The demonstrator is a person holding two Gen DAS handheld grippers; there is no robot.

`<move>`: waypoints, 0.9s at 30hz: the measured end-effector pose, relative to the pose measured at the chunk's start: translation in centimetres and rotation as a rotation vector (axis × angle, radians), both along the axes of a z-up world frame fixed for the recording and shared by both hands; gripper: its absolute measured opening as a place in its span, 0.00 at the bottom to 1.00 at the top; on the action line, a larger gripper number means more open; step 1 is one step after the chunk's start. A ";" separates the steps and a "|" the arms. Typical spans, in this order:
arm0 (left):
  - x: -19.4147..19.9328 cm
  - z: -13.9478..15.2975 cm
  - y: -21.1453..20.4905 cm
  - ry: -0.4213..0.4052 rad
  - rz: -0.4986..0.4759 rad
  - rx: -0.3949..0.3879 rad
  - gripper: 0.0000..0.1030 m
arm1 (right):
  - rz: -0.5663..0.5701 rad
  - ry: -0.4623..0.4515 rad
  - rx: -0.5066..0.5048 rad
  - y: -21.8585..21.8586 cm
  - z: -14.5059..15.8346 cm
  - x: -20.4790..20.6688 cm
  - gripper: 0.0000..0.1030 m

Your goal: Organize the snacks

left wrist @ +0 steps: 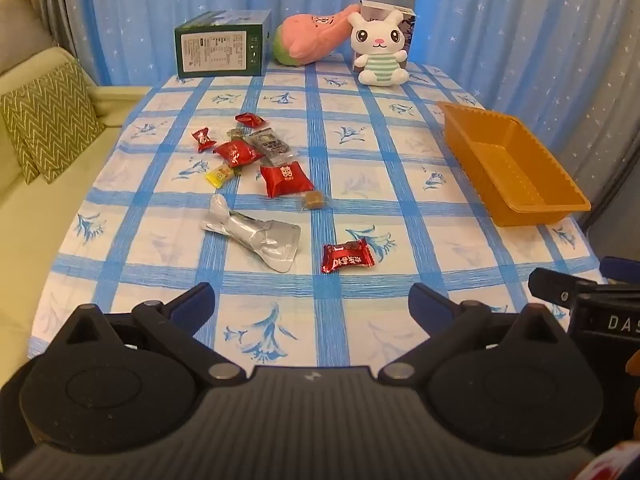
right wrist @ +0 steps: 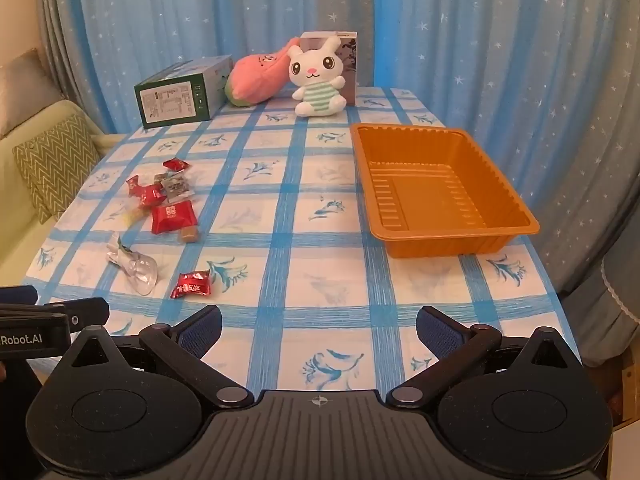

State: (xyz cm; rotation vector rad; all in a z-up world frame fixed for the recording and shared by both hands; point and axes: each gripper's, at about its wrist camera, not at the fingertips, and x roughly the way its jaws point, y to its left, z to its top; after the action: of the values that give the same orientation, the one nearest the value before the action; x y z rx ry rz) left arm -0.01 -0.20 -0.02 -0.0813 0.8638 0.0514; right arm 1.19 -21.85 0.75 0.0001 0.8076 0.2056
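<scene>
On the far left a pale green sofa point(left wrist: 48, 184) carries a zigzag-patterned cushion point(left wrist: 48, 120), right beside the table point(right wrist: 320, 216) with its blue-checked cloth.

Over the near edge of the cloth the left gripper point(left wrist: 312, 300) hangs with its jaws spread wide and nothing between them.

Just beyond it the snacks lie scattered on the left half of the cloth. A crumpled silver pouch point(left wrist: 256, 236) is nearest, with a red wrapped candy point(left wrist: 347, 256) lying alone to its right. Farther back sit a yellow candy point(left wrist: 220, 175), a red square packet point(left wrist: 286, 179) and a small brown caramel point(left wrist: 313, 200) just off the packet's corner. Behind those is a tight cluster: a small red candy point(left wrist: 203, 139), a larger red candy point(left wrist: 238, 153), a grey printed sachet point(left wrist: 267, 144), and one more red candy point(left wrist: 250, 119) at the back.

Along the far edge of the table, in front of a blue star-printed curtain point(right wrist: 480, 40), a green carton point(left wrist: 222, 44) stands, then a pink plush point(left wrist: 312, 38) leaning over, then a white rabbit plush point(left wrist: 380, 50) sitting against a box point(right wrist: 348, 64).

To the right the orange plastic tray point(right wrist: 516, 220) rests well apart from the snacks, with nothing in it.

The right gripper point(right wrist: 318, 334) is near the table's front edge, jaws wide apart, gripping nothing.
</scene>
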 end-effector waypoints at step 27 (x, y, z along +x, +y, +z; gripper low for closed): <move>-0.4 0.7 -0.1 -0.021 0.011 -0.012 0.99 | 0.002 -0.005 -0.003 0.2 0.0 -0.2 1.00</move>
State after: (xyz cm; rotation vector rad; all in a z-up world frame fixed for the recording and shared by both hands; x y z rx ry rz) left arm -0.42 -0.33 0.65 -0.0978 0.8426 0.0560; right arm 1.00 -21.63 0.73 -0.0039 0.8034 0.2059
